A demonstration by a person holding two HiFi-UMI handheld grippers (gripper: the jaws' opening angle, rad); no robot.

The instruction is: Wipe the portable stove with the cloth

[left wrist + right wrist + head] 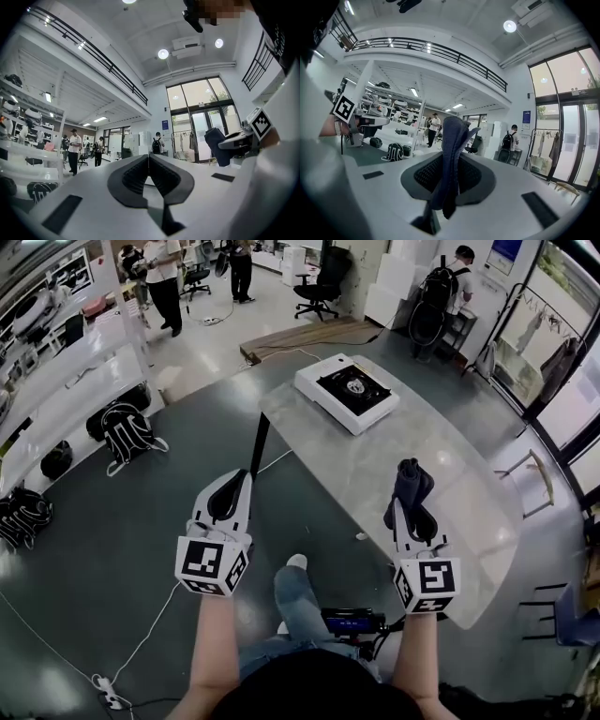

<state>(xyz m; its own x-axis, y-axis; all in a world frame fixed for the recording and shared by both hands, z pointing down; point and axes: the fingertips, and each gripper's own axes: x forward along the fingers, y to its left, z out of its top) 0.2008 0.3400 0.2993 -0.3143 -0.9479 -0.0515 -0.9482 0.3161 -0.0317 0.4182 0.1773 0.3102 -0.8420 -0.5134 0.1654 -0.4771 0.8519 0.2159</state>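
Nearest the camera, a person holds two grippers side by side. The left gripper (231, 495) hangs over the dark floor (112, 549) just left of the grey table (412, 465), its jaws pressed together with nothing between them, as the left gripper view confirms. The right gripper (411, 510) hovers above the table's near end, jaws clamped on a dark blue cloth (412, 482). The cloth stands up bunched out of the jaws, and the right gripper view shows a fold hanging down between the pads (473, 176). Farther along the table, well apart from the cloth and both grippers, the portable stove (349, 390) sits near the far end, white-bodied with a black burner top. Beyond, a black backpack (127, 434) lies on the floor, an office chair (322, 282) stands by a wall, and several people stand at the back of the hall.
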